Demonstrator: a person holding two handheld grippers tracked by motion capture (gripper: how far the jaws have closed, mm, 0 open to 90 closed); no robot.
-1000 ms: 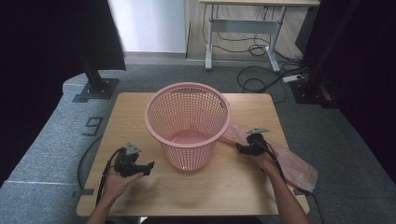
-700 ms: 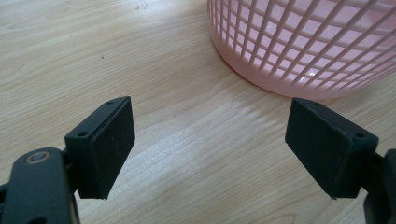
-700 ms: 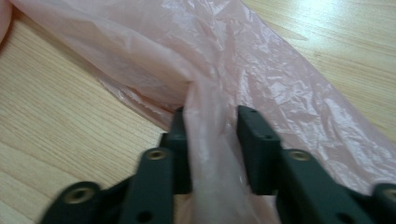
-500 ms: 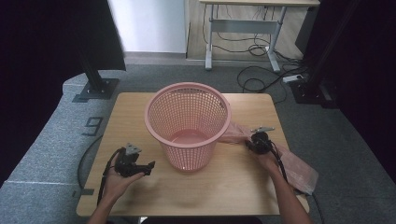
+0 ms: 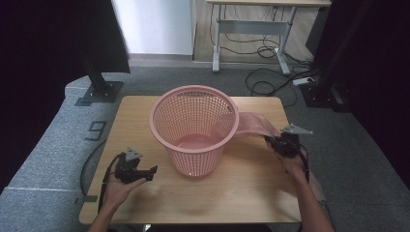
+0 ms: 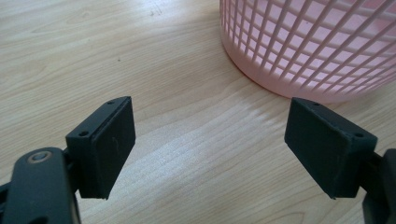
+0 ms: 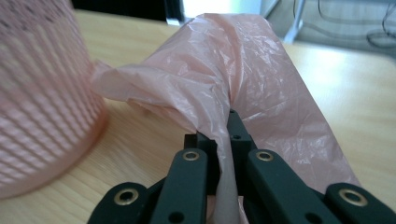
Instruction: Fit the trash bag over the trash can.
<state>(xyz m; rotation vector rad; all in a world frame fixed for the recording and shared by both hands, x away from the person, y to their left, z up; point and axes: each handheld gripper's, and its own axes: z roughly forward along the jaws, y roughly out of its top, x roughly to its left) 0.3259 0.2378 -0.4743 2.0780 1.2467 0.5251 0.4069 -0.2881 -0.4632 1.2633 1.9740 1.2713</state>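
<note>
Right gripper view: right hand-held gripper (image 7: 224, 140) clamped on pink plastic bag (image 7: 243, 70); left hand-held gripper (image 6: 210, 140) wide open, empty.

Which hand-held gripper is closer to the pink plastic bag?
Right. The right hand-held gripper is pinching the pink plastic bag; the left hand-held gripper sits open across the basket from it.

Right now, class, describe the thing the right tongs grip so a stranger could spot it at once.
Start at the pink mesh basket mid-table. Look just right of it, where the right tongs pinch a pink bag. Unlike the stiff, gridded basket, it is thin, crinkled, see-through film, lying limp.
</note>
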